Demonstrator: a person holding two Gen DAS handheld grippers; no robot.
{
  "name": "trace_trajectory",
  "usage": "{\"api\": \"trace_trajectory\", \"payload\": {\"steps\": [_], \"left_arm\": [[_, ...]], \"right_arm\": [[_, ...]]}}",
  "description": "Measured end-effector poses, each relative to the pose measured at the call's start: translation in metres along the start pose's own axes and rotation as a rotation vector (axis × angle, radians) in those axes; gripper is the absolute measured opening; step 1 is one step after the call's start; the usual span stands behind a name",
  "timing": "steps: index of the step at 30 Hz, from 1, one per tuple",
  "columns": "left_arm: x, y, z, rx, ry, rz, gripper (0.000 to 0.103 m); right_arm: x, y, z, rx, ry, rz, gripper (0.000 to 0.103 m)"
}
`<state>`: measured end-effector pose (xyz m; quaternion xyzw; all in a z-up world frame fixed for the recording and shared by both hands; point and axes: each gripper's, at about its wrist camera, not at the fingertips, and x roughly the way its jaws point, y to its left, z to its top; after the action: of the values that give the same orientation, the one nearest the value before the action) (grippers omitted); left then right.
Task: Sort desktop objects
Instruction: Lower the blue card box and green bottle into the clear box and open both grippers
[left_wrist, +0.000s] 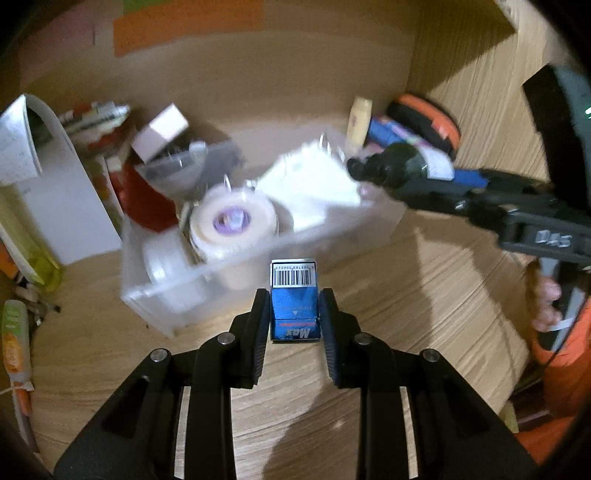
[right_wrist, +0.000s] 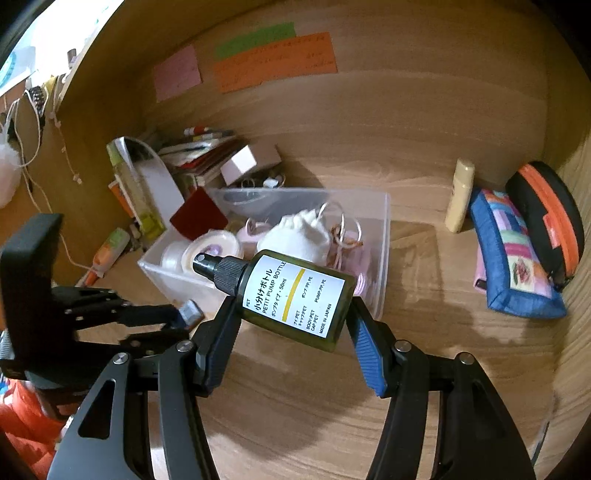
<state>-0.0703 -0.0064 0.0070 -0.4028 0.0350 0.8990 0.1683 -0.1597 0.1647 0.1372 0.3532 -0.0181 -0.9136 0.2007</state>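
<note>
My left gripper (left_wrist: 294, 314) is shut on a small blue box (left_wrist: 294, 301) marked "Max" with a barcode label, held just above the wooden desk in front of the clear plastic bin (left_wrist: 173, 295). My right gripper (right_wrist: 291, 317) is shut on a dark green pump bottle (right_wrist: 291, 295) with a white label and black spray cap, held sideways over the bin's near right corner (right_wrist: 380, 291). In the left wrist view the bottle (left_wrist: 395, 168) and right gripper come in from the right. The left gripper (right_wrist: 184, 314) shows at the left of the right wrist view.
The bin holds tape rolls (right_wrist: 218, 245), a white pouch (right_wrist: 299, 232) and rings. A cream tube (right_wrist: 460, 195), a blue patchwork pouch (right_wrist: 513, 258) and a black-orange case (right_wrist: 546, 218) lie at the right. Books, a pink box (right_wrist: 245, 164) and a white file stand (right_wrist: 155, 177) crowd the back left.
</note>
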Motion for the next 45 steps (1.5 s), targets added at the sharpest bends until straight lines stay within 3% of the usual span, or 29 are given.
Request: {"api": "trace_trajectory", "payload": {"steps": [15,20,27,37,45], "left_arm": [[-0.055,0.033,0.053,-0.056,-0.204,0.034,0.027],[-0.055,0.038,0.065,-0.077,-0.224,0.035,0.027],[-0.035,0.047,0.080,-0.113,-0.194,0.061,0.027],[0.037,0.071,0.086,-0.162,-0.068,0.108,0.027],[0.061,0.075,0.081,-0.152,-0.025,0.078,0.027]], "right_arm": [[-0.015,-0.001,0.047,0.003,-0.116,-0.039,0.055],[-0.013,-0.004,0.060,0.008,-0.131,-0.042,0.055],[0.008,-0.004,0.068,0.018,-0.118,-0.021,0.055],[0.065,-0.026,0.055,0.079,0.017,-0.015,0.055],[0.082,-0.029,0.046,0.071,0.057,-0.039,0.055]]}}
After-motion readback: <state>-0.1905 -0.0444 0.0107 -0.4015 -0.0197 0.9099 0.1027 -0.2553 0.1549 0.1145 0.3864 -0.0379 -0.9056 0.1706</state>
